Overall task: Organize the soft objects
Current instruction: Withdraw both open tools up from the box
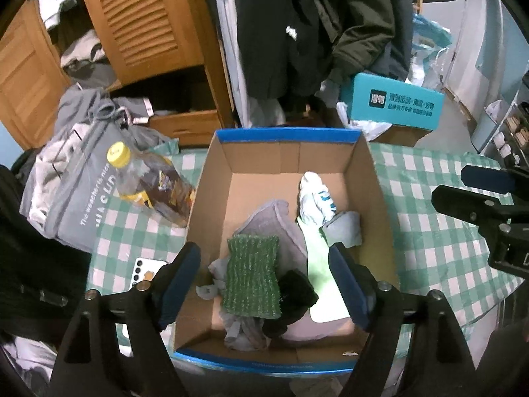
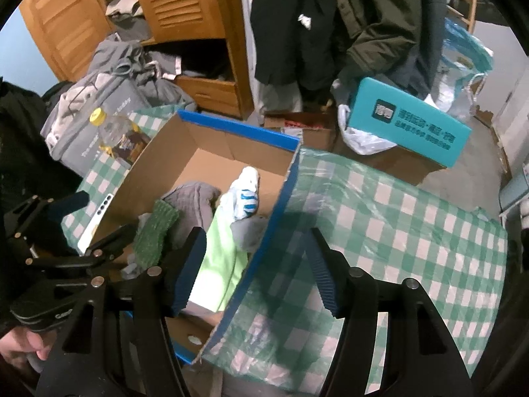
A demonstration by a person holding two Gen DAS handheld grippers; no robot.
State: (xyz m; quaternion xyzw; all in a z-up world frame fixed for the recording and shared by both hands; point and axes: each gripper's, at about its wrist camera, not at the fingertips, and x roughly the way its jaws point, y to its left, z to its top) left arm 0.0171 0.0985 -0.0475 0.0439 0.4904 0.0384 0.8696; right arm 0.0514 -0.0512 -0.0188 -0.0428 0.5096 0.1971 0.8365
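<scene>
Box [image 1: 370,178] at table [image 1: 429,231] centre: sponge [image 1: 253,274], towel [image 1: 281,218], socks [image 1: 317,198] inside; left gripper [image 1: 264,284] and right gripper [image 2: 254,268] spread, empty; likely sorting near done, next seek strays.

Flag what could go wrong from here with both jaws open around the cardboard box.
1. The right gripper straddles the cardboard box wall; closing could pinch cardboard rather than the lime cloth.
2. The green scrub pad lies on tangled grey cloths; the left gripper may drag several out.
3. The bottle leans against the box, so a nudge might roll it.
</scene>
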